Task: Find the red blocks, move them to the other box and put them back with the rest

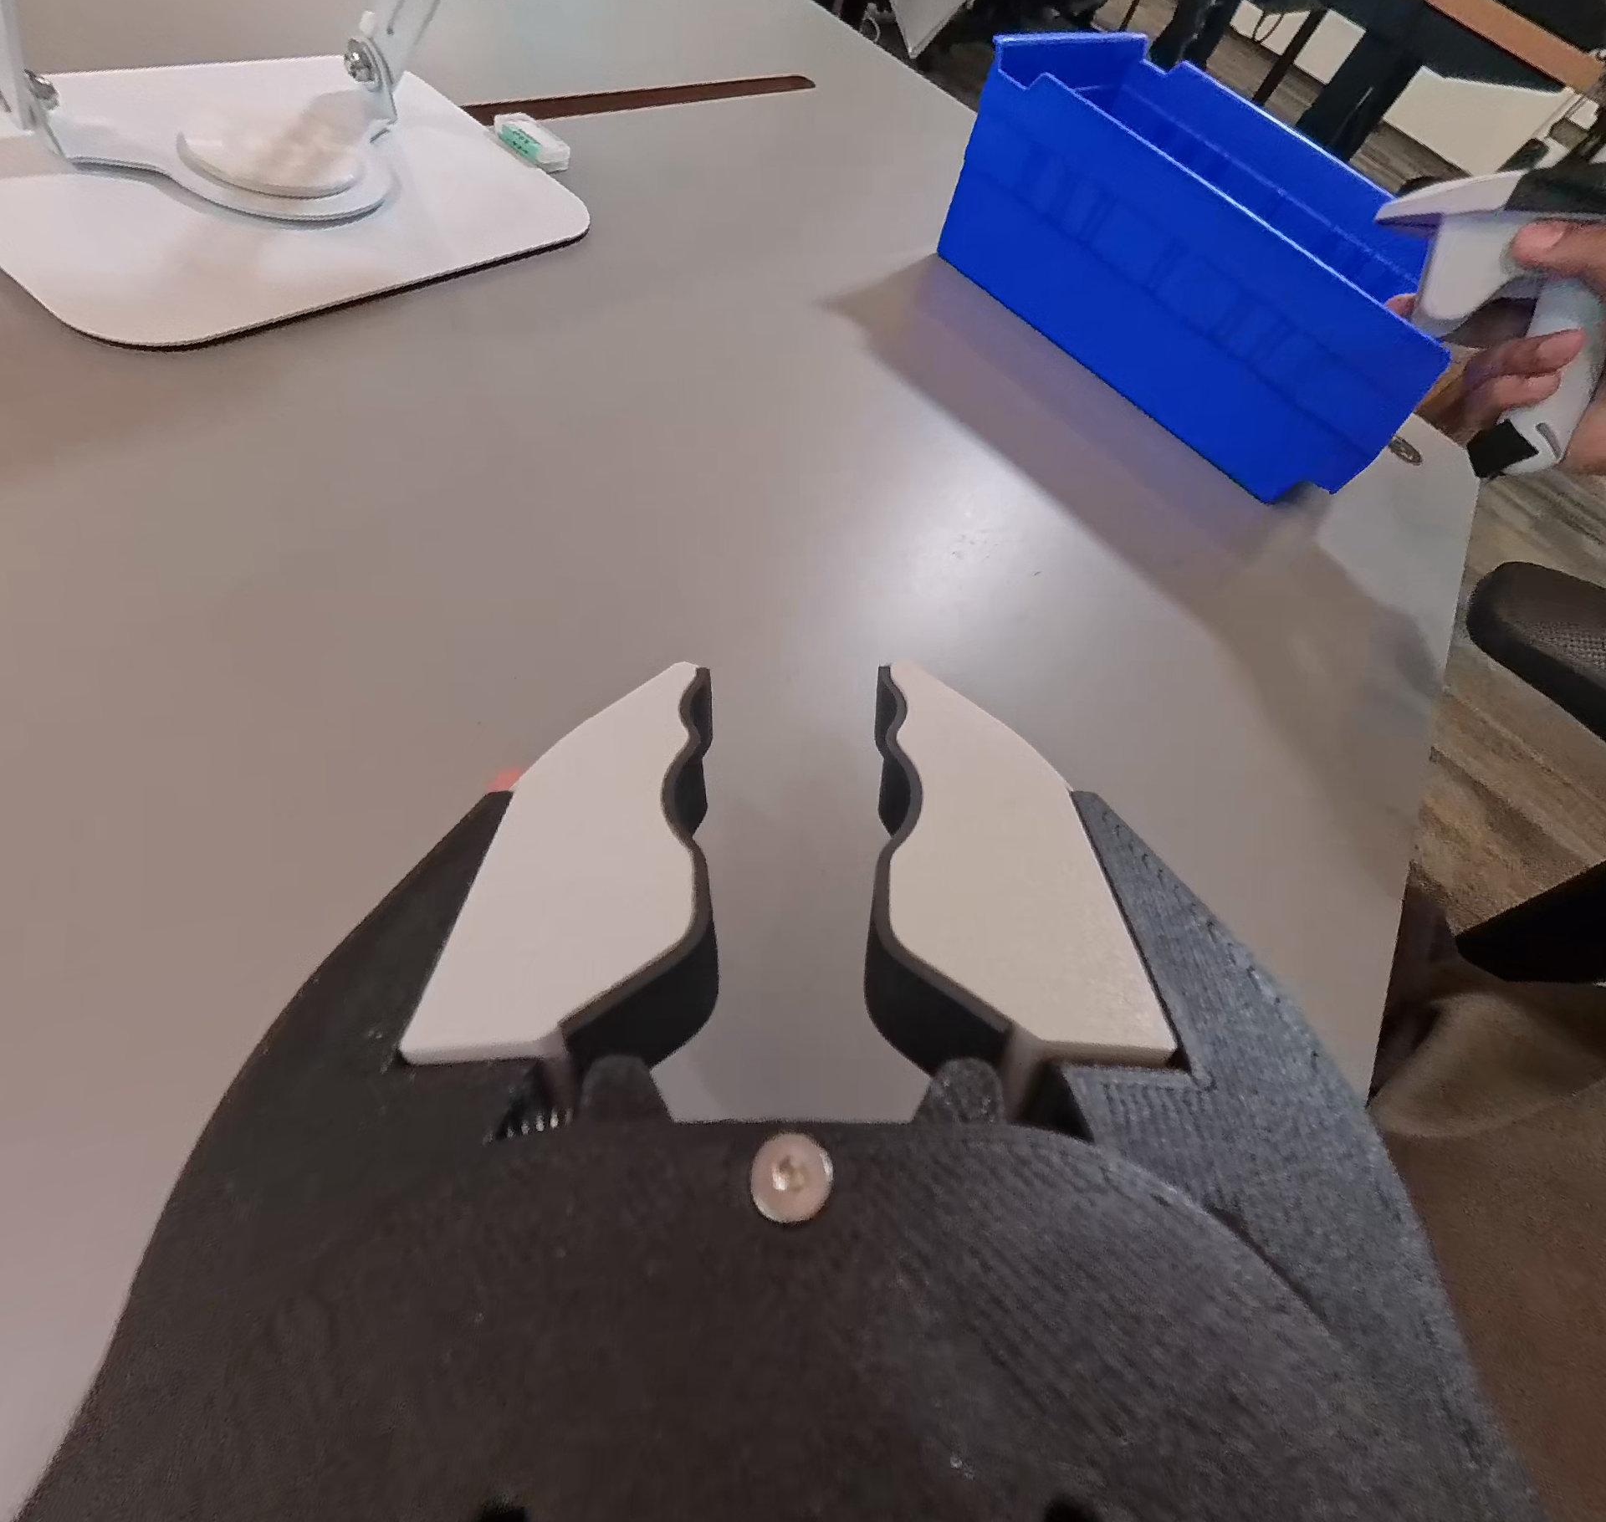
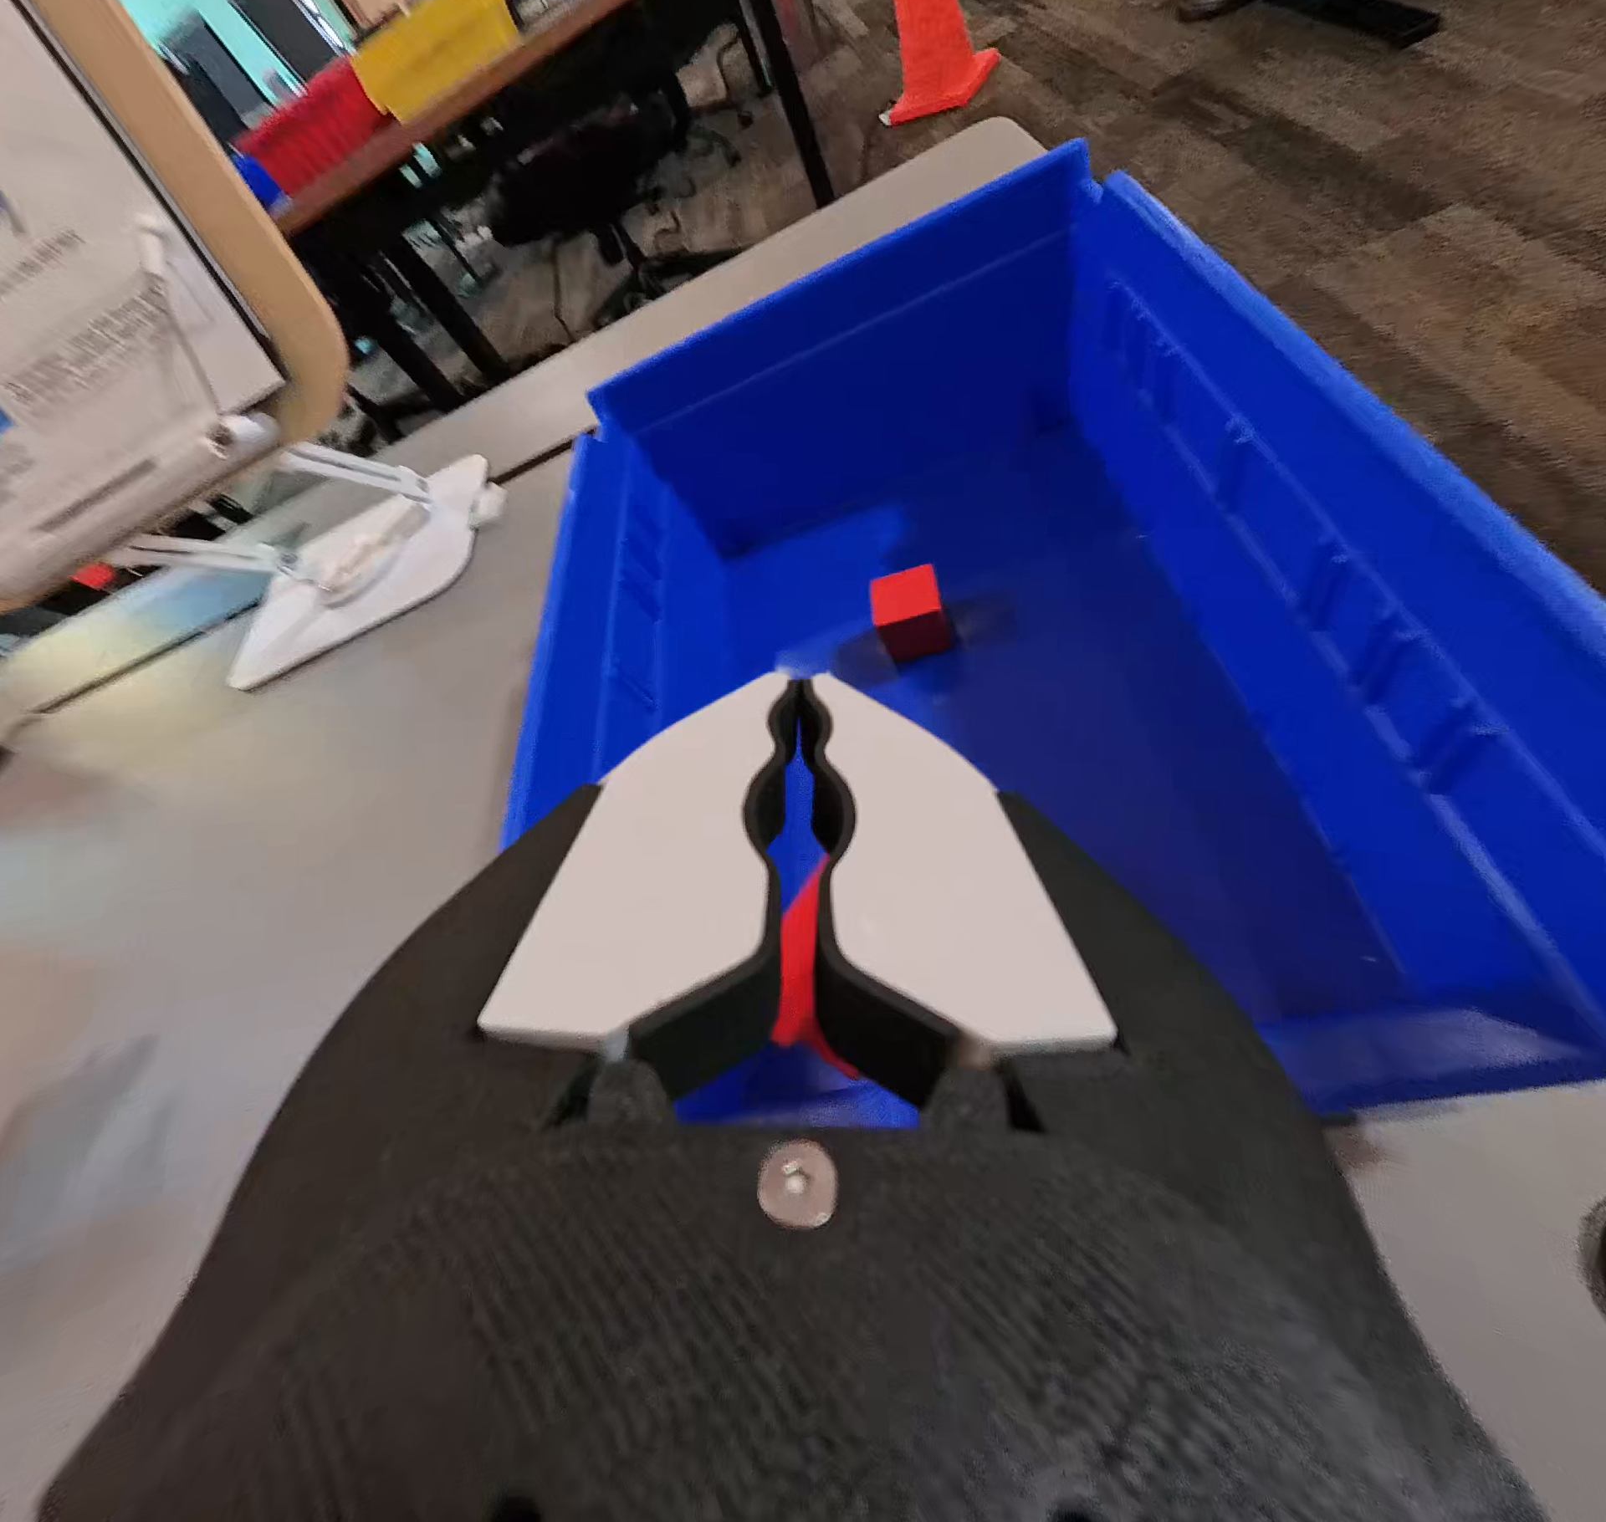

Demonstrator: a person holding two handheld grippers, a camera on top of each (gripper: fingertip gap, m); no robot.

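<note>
My right gripper (image 2: 798, 685) is shut, its tips touching, and hangs over the near end of the blue box (image 2: 1304, 611). A red block (image 2: 908, 611) lies on the box floor just beyond the tips, apart from them. Another red shape (image 2: 799, 976) shows through the slit between the finger bases, lower down in the box. My left gripper (image 1: 795, 672) is open and empty above the grey table (image 1: 434, 568). A sliver of red (image 1: 507, 779) peeks out beside its left finger. The blue box (image 1: 1173, 264) stands at the far right, with a hand on the right gripper's handle (image 1: 1556, 368) behind it.
A white lamp base (image 1: 261, 203) sits at the table's far left and also shows in the right wrist view (image 2: 365, 577). A small white and green device (image 1: 532, 140) lies beside it. A black chair (image 1: 1547, 637) is off the right edge. An orange cone (image 2: 934, 29) stands on the floor. About 45 centimetres separates my left fingertips from my right. My right gripper's tips are some 12 centimetres from the red block (image 2: 908, 611).
</note>
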